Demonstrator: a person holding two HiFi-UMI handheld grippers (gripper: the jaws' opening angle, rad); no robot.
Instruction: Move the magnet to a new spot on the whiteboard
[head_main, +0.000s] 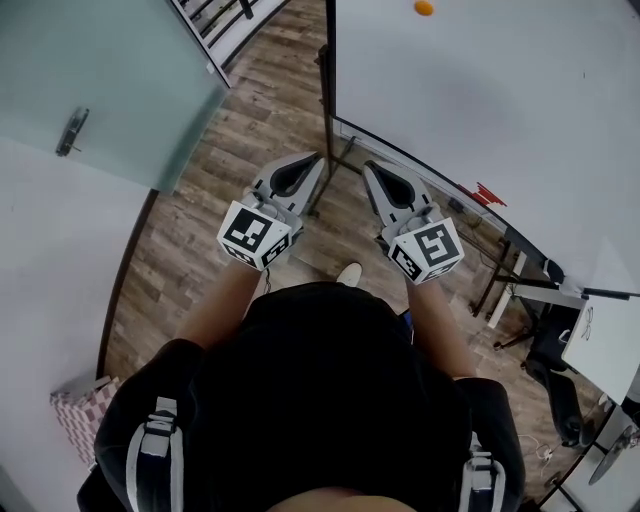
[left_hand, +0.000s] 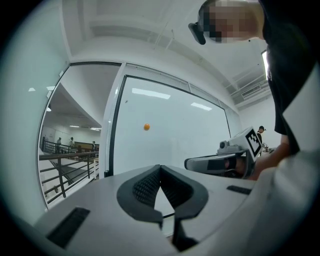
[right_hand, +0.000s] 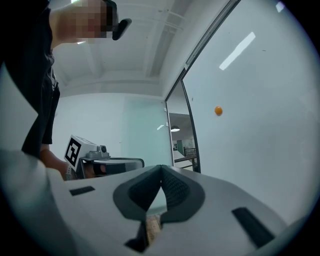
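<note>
A wood-plank floor is running beneath a large white whiteboard (head_main: 480, 90) on a dark metal stand, with a frosted glass door (head_main: 130, 90) filling the wall beside it. The small round orange magnet (head_main: 424, 8) is sitting high on the board, alone on its bare face, well above and ahead of both tools. The left claw (head_main: 316, 160) and the right claw (head_main: 370, 168) are pointing level toward the board's lower edge, side by side. In each gripper view the ribbed dark pads are meeting at the tips, so both claws are pinched closed on nothing. To do the reach well, one claw is probably needing to come up to the magnet's height, spread just wider than the disc, and square up so the pads are catching its rim rather than skidding on the board. No tray or bin is showing. A pink checked thing (head_main: 80, 415) is lying on the floor at lower left, and whether it is holding anything cannot be told.
</note>
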